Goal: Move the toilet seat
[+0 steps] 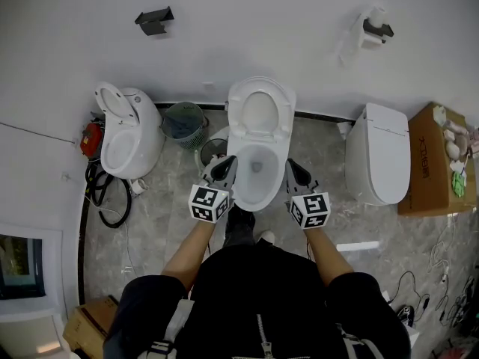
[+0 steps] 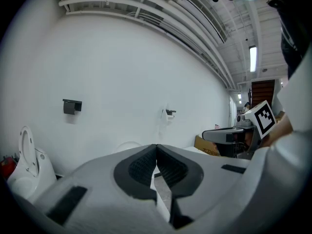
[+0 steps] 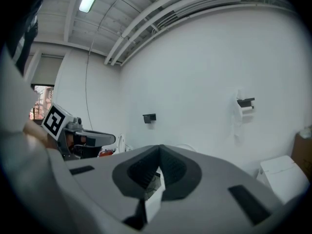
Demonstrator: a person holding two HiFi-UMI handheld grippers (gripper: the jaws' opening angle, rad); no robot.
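The middle toilet (image 1: 253, 189) stands against the wall with its white seat (image 1: 283, 115) and lid raised upright; the bowl is open below. My left gripper (image 1: 221, 169) hovers at the bowl's left rim and my right gripper (image 1: 297, 173) at its right rim, both shut with nothing between them. In the left gripper view the left gripper (image 2: 156, 147) has its dark pads pressed together, pointing at the white wall. The right gripper (image 3: 158, 147) shows the same in the right gripper view. Neither touches the seat.
A second toilet (image 1: 127, 129) with its lid up stands at the left, and a third toilet (image 1: 380, 152) with its lid closed at the right. A green basket (image 1: 185, 122), floor cables (image 1: 105, 193), a cardboard box (image 1: 430, 159) and two wall paper holders (image 1: 153, 21) (image 1: 372, 30) surround them.
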